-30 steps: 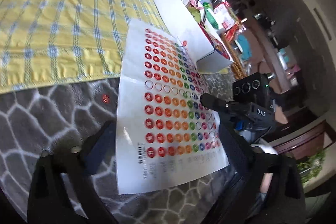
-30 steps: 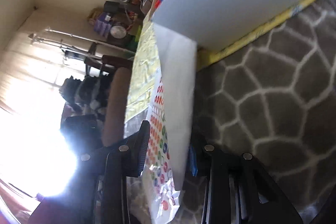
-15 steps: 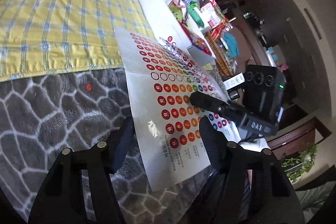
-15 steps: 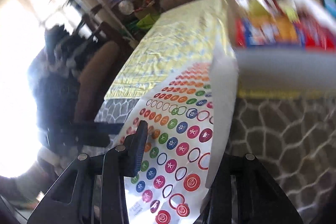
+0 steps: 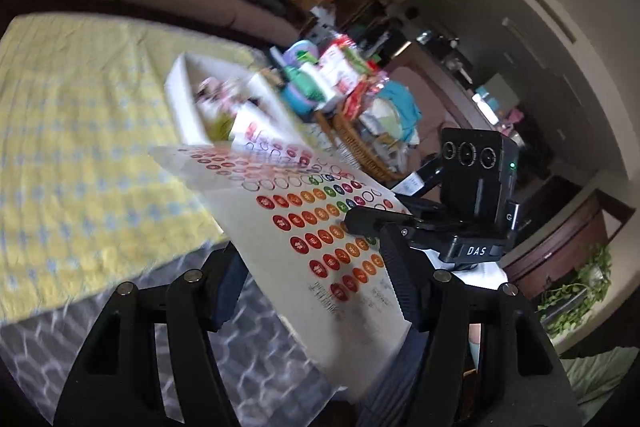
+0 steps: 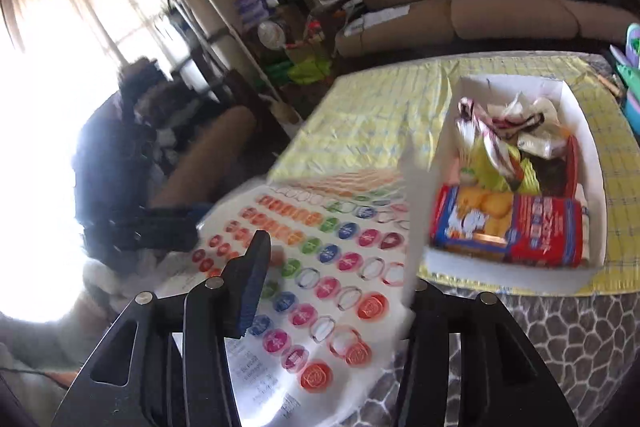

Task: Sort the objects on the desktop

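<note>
With the sticker sheet [image 5: 320, 227] hanging above the counter [image 6: 560, 339], the left gripper [image 5: 310, 279] has half-wide jaws around it, grip unclear, and the right gripper [image 6: 336, 291] has jaws just opening astride its edge, so the person should re-clamp before carrying it to the white box [image 6: 584, 163].

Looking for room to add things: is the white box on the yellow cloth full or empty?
Nearly full. The white box holds a red-and-blue biscuit packet across its near end, with wrappers and bags piled behind it.
</note>
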{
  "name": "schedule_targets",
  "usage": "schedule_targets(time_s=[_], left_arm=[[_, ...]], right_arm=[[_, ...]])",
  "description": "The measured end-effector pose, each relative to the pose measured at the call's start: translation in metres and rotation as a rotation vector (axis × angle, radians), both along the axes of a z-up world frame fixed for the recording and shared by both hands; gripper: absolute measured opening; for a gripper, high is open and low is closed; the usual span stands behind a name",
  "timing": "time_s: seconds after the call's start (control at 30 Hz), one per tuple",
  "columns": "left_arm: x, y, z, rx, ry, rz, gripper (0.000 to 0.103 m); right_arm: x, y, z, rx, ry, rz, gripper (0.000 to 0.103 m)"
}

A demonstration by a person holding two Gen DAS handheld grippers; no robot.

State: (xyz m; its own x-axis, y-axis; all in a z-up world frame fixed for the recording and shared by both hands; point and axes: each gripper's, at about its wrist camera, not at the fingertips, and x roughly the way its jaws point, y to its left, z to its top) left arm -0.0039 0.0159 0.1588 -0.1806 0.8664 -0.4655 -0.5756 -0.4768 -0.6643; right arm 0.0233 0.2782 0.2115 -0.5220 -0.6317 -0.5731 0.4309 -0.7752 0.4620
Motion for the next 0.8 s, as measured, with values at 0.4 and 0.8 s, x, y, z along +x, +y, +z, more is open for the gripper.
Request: schedule_targets(time_s=[0.4, 0.8], left_arm=[[-0.084, 0.107, 0.021, -0.032, 0.096, -0.026, 0.061], [-0.178, 0.159, -0.067, -0.203, -0.024, 0.030, 0.061]], right_arm=[[-0.093, 0.078, 0.019, 0.075, 0.061, -0.073, 0.053], [-0.208, 0.123, -0.069, 0.160, -0.077, -0.117, 0.053]])
